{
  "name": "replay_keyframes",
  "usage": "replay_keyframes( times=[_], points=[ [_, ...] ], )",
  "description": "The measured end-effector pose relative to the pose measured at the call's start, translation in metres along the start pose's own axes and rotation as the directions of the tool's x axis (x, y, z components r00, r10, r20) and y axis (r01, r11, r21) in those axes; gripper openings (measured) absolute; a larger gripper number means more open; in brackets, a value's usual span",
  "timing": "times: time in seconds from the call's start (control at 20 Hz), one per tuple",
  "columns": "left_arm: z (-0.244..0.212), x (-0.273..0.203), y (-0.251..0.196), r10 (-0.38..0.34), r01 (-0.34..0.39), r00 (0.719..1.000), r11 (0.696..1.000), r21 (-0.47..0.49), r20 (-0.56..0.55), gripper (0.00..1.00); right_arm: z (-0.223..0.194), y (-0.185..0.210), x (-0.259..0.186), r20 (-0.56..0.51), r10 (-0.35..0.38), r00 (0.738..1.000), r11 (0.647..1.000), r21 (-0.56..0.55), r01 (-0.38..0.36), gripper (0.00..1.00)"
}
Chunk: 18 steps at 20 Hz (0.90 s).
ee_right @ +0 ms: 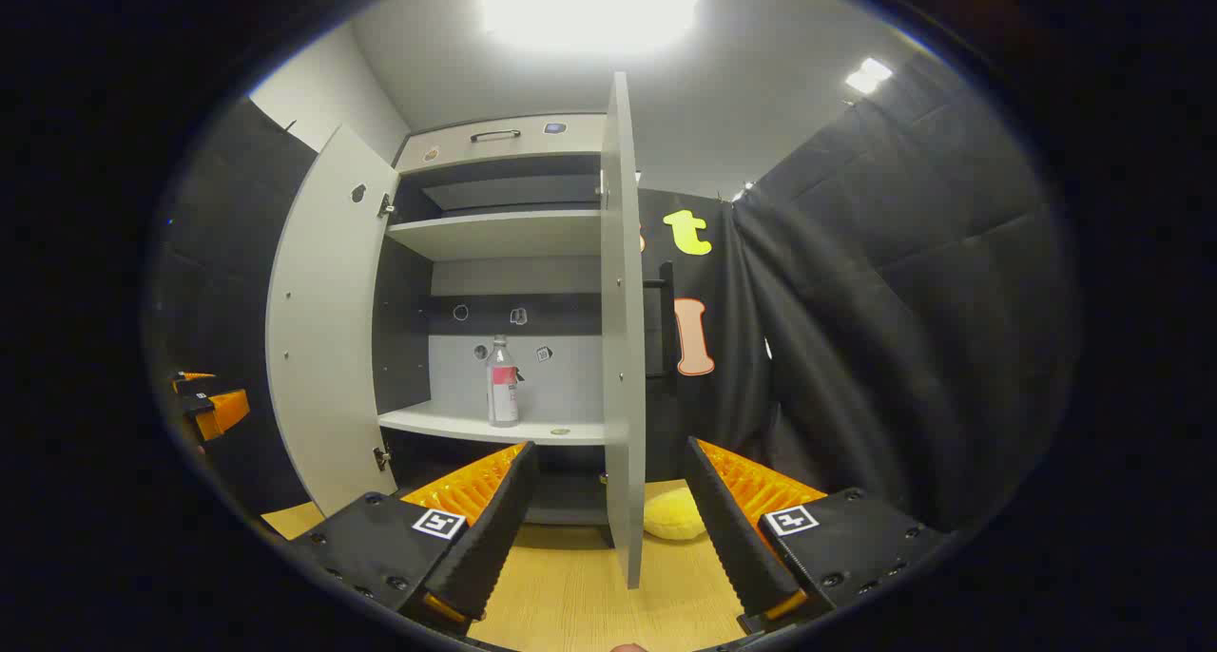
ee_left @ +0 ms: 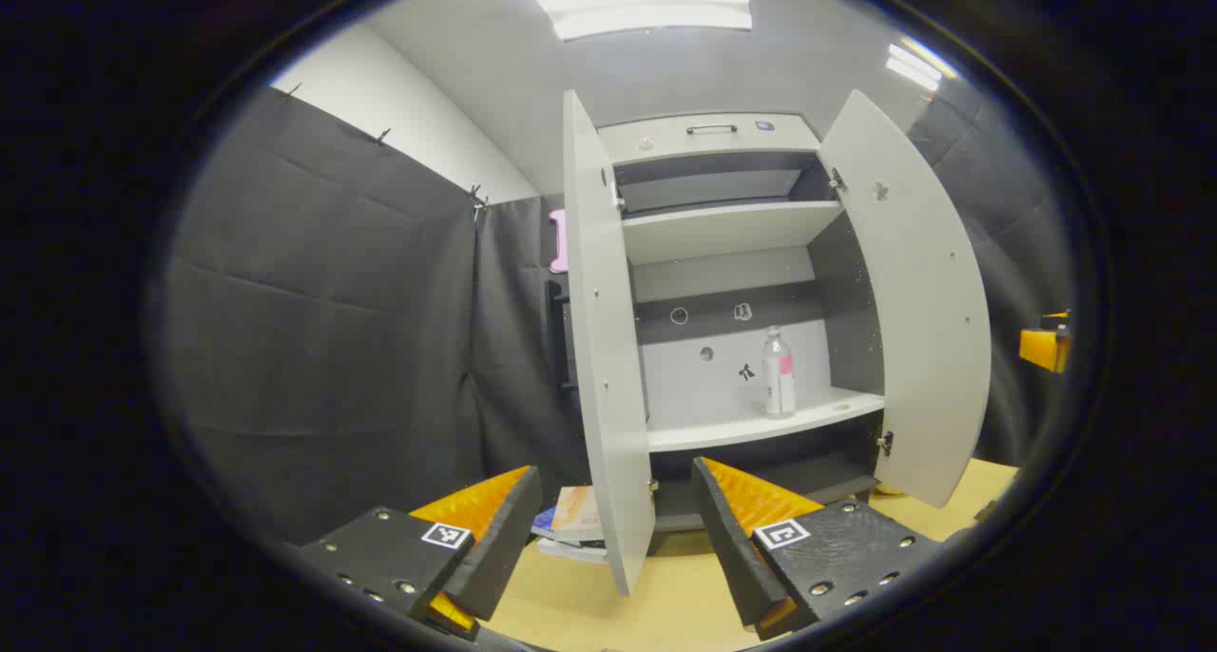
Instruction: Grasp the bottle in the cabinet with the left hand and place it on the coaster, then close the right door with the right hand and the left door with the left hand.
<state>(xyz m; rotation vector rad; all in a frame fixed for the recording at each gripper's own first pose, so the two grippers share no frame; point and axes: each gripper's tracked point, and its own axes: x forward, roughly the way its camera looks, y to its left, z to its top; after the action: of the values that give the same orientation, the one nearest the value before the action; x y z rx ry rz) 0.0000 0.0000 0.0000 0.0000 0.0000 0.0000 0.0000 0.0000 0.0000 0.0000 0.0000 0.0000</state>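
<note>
Left gripper view shows your left gripper (ee_left: 618,538) with jaws released; steer past the left white door (ee_left: 599,348), low toward the clear plastic bottle (ee_left: 779,372).

Left tongs (ee_left: 616,528): black screwed housings with square markers.

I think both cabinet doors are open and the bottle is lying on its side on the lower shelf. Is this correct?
Not quite. The bottle is standing upright on the lower shelf, not lying on its side; the left gripper view shows it clearly, and the right gripper view agrees. The rest holds: the left door and the right door are both open.
</note>
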Motion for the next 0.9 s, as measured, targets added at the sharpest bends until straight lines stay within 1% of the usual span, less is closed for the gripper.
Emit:
replay_keyframes(
  times=[0.05, 0.2, 0.5, 0.55, 0.6, 0.65, 0.7, 0.9],
  points=[
    [0.000, -0.001, 0.001, 0.004, -0.004, 1.000, 1.000, -0.001, 0.003, 0.95, 0.001, -0.003, 0.000, 0.005, -0.008, 1.000, 1.000, -0.012, 0.008, 0.98],
    [0.003, -0.006, 0.007, 0.027, -0.027, 1.000, 1.000, -0.007, -0.001, 0.95, 0.002, -0.004, -0.001, 0.014, -0.007, 1.000, 0.999, -0.036, 0.008, 0.98],
    [0.004, -0.009, 0.008, 0.045, -0.045, 0.999, 0.999, -0.004, 0.005, 0.95, 0.001, -0.006, 0.006, 0.007, 0.006, 1.000, 0.999, -0.049, -0.006, 0.98],
    [0.004, -0.010, 0.008, 0.050, -0.050, 0.999, 0.999, 0.001, 0.005, 0.95, 0.001, -0.007, 0.007, 0.007, 0.010, 1.000, 0.999, -0.048, -0.010, 0.93],
    [0.005, -0.010, 0.008, 0.052, -0.052, 0.999, 0.999, 0.003, 0.006, 0.95, 0.001, -0.007, 0.008, 0.008, 0.013, 1.000, 0.999, -0.047, -0.013, 0.98],
    [0.005, -0.010, 0.008, 0.054, -0.054, 0.999, 0.999, 0.006, 0.006, 0.95, 0.001, -0.008, 0.009, 0.009, 0.013, 1.000, 0.999, -0.049, -0.012, 0.93],
    [0.006, -0.010, 0.008, 0.056, -0.056, 0.998, 0.998, 0.009, 0.007, 0.95, 0.000, -0.009, 0.010, 0.008, 0.012, 1.000, 0.999, -0.051, -0.011, 0.98],
    [0.010, -0.009, 0.005, 0.057, -0.057, 0.998, 0.998, 0.026, 0.016, 0.95, -0.007, -0.021, 0.015, -0.008, 0.003, 1.000, 0.999, -0.046, -0.003, 0.98]
  ],
)
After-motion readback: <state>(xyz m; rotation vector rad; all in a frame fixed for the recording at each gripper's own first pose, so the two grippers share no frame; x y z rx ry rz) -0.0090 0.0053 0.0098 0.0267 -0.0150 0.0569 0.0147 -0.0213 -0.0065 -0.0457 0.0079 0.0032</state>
